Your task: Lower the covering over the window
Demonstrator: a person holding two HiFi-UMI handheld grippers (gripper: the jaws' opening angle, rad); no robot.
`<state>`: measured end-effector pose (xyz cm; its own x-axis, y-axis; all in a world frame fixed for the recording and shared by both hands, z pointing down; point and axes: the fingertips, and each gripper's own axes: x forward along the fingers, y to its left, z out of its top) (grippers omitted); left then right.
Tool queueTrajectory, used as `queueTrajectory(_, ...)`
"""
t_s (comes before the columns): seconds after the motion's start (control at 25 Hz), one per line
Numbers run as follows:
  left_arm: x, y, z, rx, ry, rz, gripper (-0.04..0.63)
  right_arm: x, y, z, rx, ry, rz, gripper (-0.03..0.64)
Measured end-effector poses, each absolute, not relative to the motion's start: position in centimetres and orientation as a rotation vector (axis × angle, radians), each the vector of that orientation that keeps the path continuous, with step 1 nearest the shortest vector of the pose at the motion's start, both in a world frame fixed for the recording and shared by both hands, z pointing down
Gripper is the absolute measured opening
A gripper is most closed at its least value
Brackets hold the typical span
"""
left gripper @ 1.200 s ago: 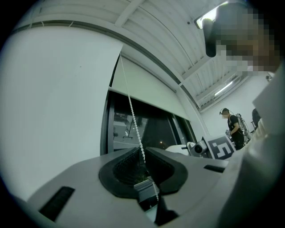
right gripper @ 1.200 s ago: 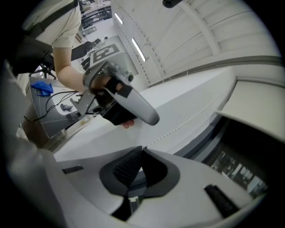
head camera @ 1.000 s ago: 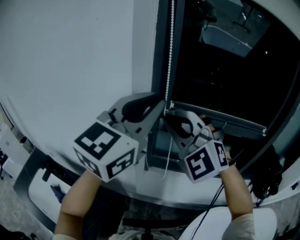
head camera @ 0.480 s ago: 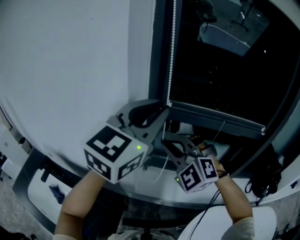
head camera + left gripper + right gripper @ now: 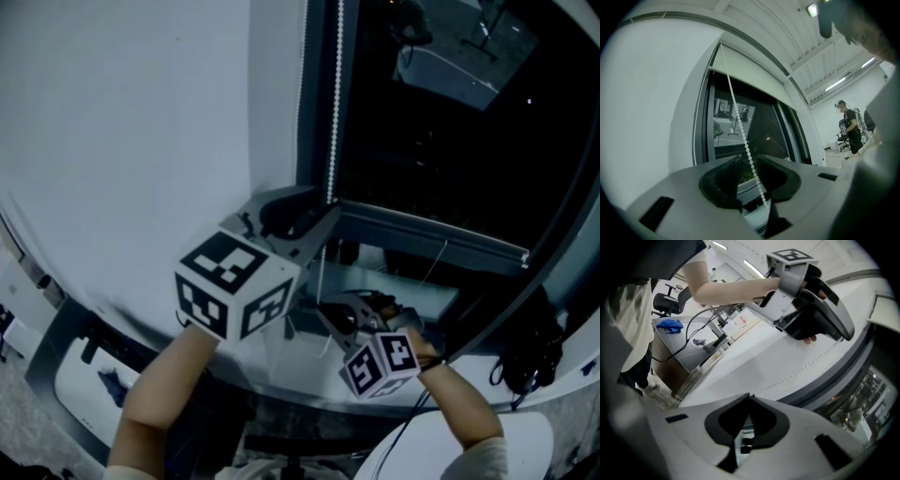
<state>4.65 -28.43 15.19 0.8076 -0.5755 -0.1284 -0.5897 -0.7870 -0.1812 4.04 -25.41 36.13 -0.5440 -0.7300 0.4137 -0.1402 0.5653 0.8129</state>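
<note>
Early stage, we judge: in the left gripper view the covering (image 5: 745,65) spans only the top of the window (image 5: 759,131). Most glass is bare, so nearly all the lowering is left. Left gripper (image 5: 749,161), bottom centre of its view: jaws have just been opening and are now spread. The bead chain (image 5: 740,126) runs between them, pads not pressing it. Right gripper (image 5: 749,398): jaws pressed together. We can't tell if chain is nipped there.

Person (image 5: 848,125) standing by chairs (image 5: 843,139); blue cloth (image 5: 669,324); ceiling light (image 5: 835,84) lit.
</note>
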Motion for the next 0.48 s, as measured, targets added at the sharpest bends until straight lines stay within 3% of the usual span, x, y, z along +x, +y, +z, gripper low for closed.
queueTrajectory(0.4,5.2,-28.9,15.6,-2.765,0.927,0.077,0.089,4.1,-25.0,37.9,0.658,-2.001,-0.934,0.009)
queueTrajectory(0.48,5.3,-28.9,15.7,-2.778,0.929,0.086,0.063,3.9,-24.9,37.9,0.662,-2.007,-0.935,0.008)
